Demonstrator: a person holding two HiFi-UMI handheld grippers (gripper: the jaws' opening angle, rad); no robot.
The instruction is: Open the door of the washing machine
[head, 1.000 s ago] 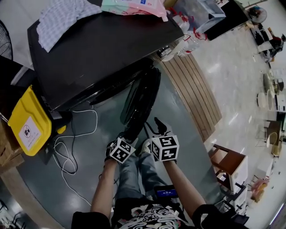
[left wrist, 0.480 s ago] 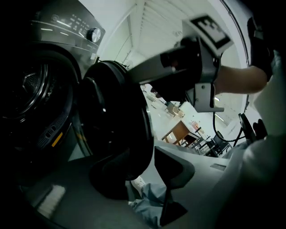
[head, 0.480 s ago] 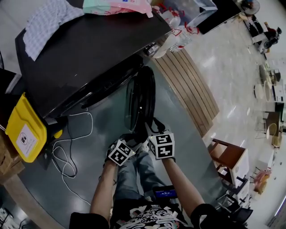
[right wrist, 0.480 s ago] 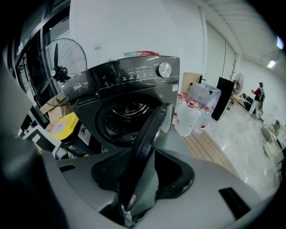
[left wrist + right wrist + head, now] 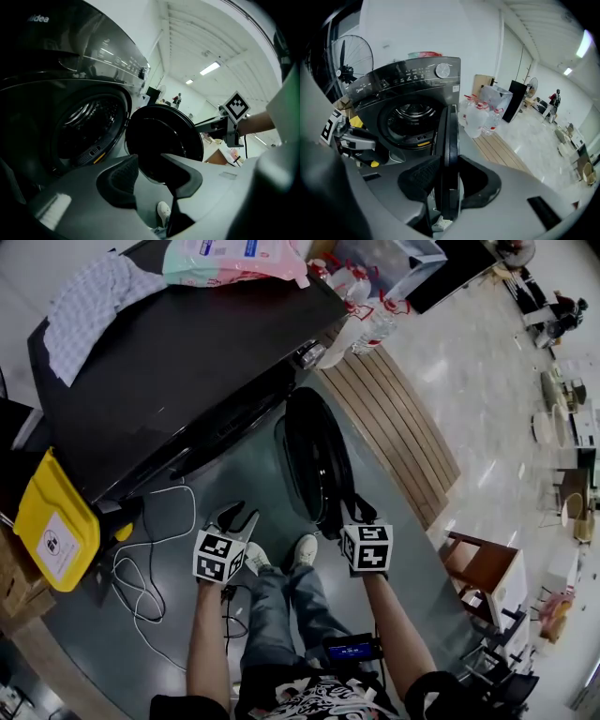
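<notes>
The black washing machine (image 5: 187, 343) has its round door (image 5: 314, 460) swung out wide, and the drum opening (image 5: 86, 131) shows behind it. My right gripper (image 5: 356, 509) is at the door's near rim. In the right gripper view the door (image 5: 451, 136) stands edge-on between the closing jaws of this gripper (image 5: 449, 168), and both pads touch it. My left gripper (image 5: 234, 515) hangs to the left of the door, apart from it. In its own view the left gripper (image 5: 149, 161) has closing jaws with nothing between them, and the door (image 5: 164, 143) lies beyond.
A yellow container (image 5: 47, 521) and a loose white cable (image 5: 150, 549) lie on the floor left of the machine. Wooden boards (image 5: 394, 418) and water bottles (image 5: 370, 320) are to the right. A checked cloth (image 5: 94, 296) and a pink package (image 5: 234, 259) rest on top. My shoes (image 5: 302, 549) are below the door.
The door has swung farther open toward the right. My left gripper has left the door's edge and moved left. My right gripper has moved right and stayed at the rim.
</notes>
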